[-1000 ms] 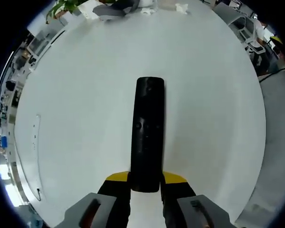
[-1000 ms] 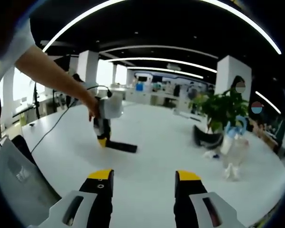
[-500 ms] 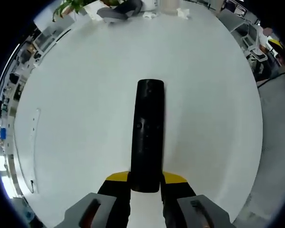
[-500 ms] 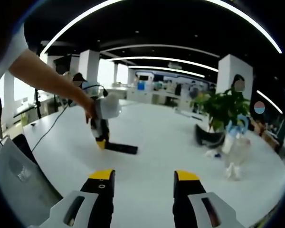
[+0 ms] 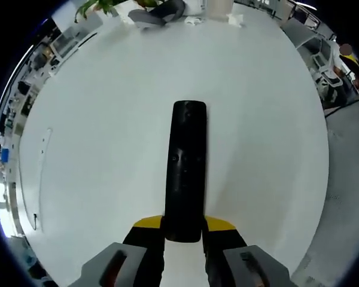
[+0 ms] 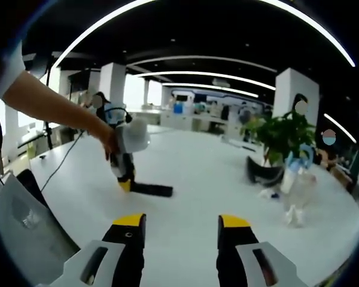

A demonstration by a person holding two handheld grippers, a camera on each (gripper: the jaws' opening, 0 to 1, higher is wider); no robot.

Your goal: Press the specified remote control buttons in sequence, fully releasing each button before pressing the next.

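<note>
Our left tongs (image 5: pixel 183 230) clamp the near end of the black remote (image 5: pixel 185 167) over the white tabletop (image 5: pixel 96 149), while our right tongs (image 6: pixel 180 230) hover open, holding nothing.

the white table (image 5: pixel 96 137) lies bare on both sides of the remote (image 5: pixel 185 170); a potted plant (image 6: pixel 276 143), bottle (image 6: pixel 298 194) and dark headset (image 6: pixel 262 173) crowd its far edge.
</note>
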